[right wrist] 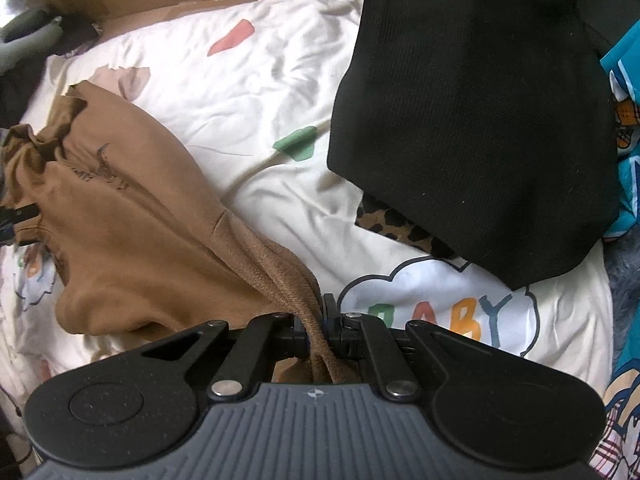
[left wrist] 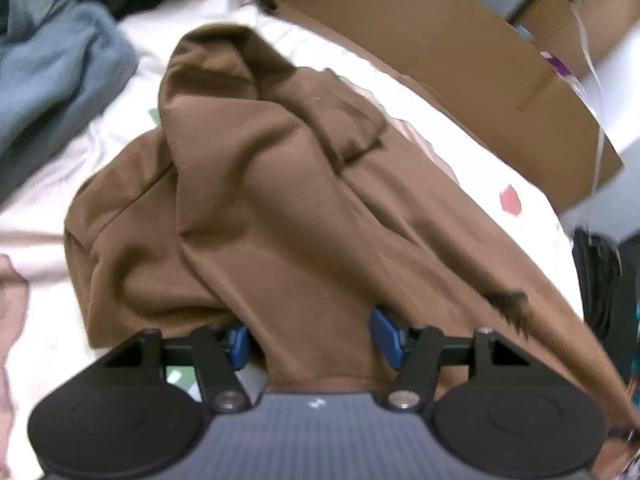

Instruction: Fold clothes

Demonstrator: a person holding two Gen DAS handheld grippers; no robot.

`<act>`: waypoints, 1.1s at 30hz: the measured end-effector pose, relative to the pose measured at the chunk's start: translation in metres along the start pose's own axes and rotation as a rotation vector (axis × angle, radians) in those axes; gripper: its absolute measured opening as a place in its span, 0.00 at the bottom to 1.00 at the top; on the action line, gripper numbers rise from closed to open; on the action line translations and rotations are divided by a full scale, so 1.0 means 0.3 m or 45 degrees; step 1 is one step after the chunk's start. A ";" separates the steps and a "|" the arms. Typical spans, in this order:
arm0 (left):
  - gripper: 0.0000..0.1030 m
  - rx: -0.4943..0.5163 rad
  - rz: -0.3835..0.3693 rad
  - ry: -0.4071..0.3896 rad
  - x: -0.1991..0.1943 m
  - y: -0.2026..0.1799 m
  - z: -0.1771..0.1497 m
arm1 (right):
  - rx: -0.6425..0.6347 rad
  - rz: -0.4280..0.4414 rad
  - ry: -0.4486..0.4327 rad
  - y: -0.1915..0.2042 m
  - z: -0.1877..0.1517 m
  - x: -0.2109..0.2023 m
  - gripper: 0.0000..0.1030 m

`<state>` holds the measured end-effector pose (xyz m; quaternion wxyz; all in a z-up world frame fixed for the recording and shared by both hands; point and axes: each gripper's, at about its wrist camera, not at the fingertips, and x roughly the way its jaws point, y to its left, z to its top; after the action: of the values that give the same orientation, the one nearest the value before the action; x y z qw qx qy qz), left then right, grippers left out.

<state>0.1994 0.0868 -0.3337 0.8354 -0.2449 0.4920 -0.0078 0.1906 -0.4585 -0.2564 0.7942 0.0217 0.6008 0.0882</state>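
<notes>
Nearest to me in the right wrist view, my right gripper [right wrist: 318, 320] has its fingers pinched tight on a bunched, ribbed edge of the brown garment [right wrist: 132, 216], the cloth pulled into a rope between them. In the left wrist view my left gripper [left wrist: 312, 340] has its blue-padded fingers [left wrist: 386, 338] set fairly wide, with a broad band of the same brown garment [left wrist: 256, 184] running between them and draping over the gripper body; I cannot tell whether the pads are actually pressing the fabric.

The garment lies crumpled on a bed, over a cream sheet [right wrist: 256, 92] printed with red, green and tan patches. Just ahead of my right gripper the sheet shows a cloud outline with coloured letters — I read "ABY", the first letter partly cut off [right wrist: 468, 320]. A small dark print [right wrist: 106, 168] sits on the brown fabric, too blurred to read.

Further out on the right, a folded black garment [right wrist: 472, 120] rests on the sheet, overlapping a leopard-print piece [right wrist: 396, 228]. A teal printed cloth [right wrist: 624, 92] lies at the far right edge. To the left, a heap of blue-grey clothes [left wrist: 56, 80] sits beside the brown garment. Beyond the bed stands a cardboard box [left wrist: 460, 64] — its wall runs along the sheet's far edge.
</notes>
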 end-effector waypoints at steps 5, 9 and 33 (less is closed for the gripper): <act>0.73 -0.121 -0.039 0.028 0.042 0.009 0.060 | 0.011 0.056 -0.015 -0.021 -0.013 -0.024 0.02; 0.69 -0.079 -0.067 0.028 0.060 -0.060 0.090 | 0.042 0.092 -0.031 -0.050 -0.030 -0.037 0.02; 0.11 0.337 -0.497 0.085 0.095 -0.802 0.137 | 0.318 0.093 -0.261 -0.335 -0.146 -0.364 0.02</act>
<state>0.3028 -0.1157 -0.2404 0.8261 -0.2234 0.4573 -0.2418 0.1315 -0.5785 -0.1788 0.8386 0.1508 0.5219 0.0389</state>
